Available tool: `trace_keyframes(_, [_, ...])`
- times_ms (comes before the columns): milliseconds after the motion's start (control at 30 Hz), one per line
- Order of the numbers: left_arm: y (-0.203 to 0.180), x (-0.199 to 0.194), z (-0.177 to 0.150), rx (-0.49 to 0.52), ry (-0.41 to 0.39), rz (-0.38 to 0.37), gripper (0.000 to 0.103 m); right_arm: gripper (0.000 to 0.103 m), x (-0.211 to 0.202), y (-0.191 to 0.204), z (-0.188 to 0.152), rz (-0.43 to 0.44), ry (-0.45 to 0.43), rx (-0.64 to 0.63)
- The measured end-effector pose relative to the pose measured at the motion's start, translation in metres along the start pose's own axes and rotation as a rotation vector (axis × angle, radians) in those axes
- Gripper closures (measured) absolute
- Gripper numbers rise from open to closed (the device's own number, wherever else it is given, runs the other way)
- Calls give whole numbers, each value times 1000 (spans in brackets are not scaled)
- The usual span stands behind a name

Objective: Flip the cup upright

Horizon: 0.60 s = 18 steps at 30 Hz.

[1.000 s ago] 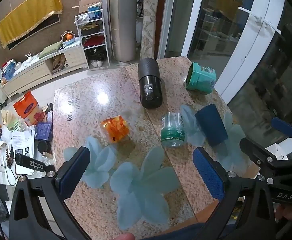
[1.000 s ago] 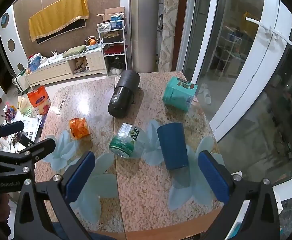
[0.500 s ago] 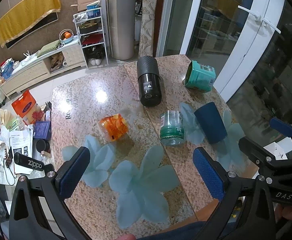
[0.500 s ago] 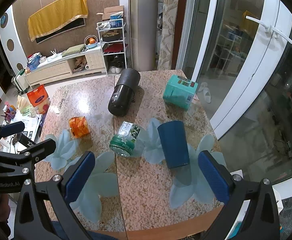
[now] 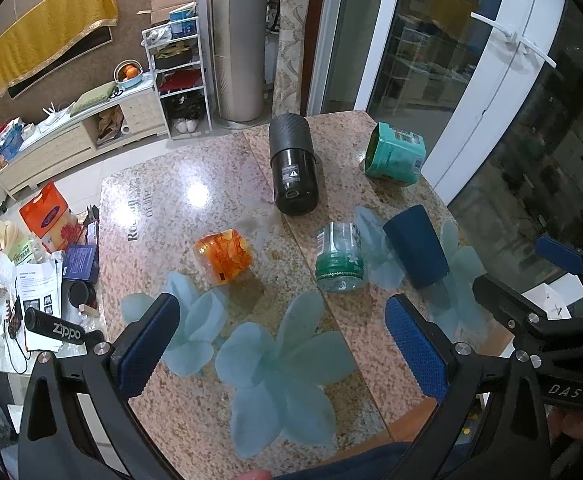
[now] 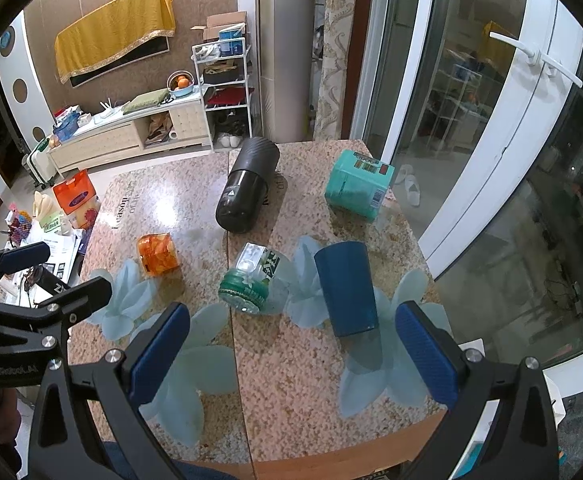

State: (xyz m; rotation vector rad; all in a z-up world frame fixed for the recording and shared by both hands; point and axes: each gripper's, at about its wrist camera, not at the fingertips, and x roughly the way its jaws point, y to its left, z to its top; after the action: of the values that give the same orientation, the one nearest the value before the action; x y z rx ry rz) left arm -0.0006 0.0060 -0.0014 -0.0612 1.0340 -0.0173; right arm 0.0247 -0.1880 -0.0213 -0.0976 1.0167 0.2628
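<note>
A dark blue cup point(image 6: 346, 289) lies on its side at the right of the granite table point(image 6: 291, 380), its base pointing toward me; it also shows in the left wrist view point(image 5: 415, 246). My right gripper point(image 6: 293, 354) is open and empty, above the table's near edge, with the cup just beyond and between its fingers. My left gripper point(image 5: 281, 350) is open and empty, over the blue flower decals point(image 5: 283, 364), left of the cup. The right gripper's fingers point(image 5: 503, 304) show at the right of the left wrist view.
A clear jar with a green lid point(image 6: 251, 276), an orange jar point(image 6: 157, 254), a black cylinder point(image 6: 247, 184) and a teal box point(image 6: 359, 184) all lie on the table. A cluttered side surface point(image 5: 31, 280) is at the left. Glass doors point(image 6: 491, 140) stand to the right.
Both views have shifted only slightly; the grippers stay open and hover near the table's front edge. Nothing on the table has moved.
</note>
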Motion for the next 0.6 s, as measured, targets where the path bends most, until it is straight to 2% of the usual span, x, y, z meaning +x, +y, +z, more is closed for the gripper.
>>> trace_keyframes(267, [4,6,-1,-18,12,-27,0,0,5,-6,1,3,29,11])
trace_keyframes(433, [4,20,2,-39,46,-28,0,0,3,-17,7,13,27,14])
trace_keyframes(600, [0,38,5,-53,84,-24,0,0,19,-26,13,3,73,-2])
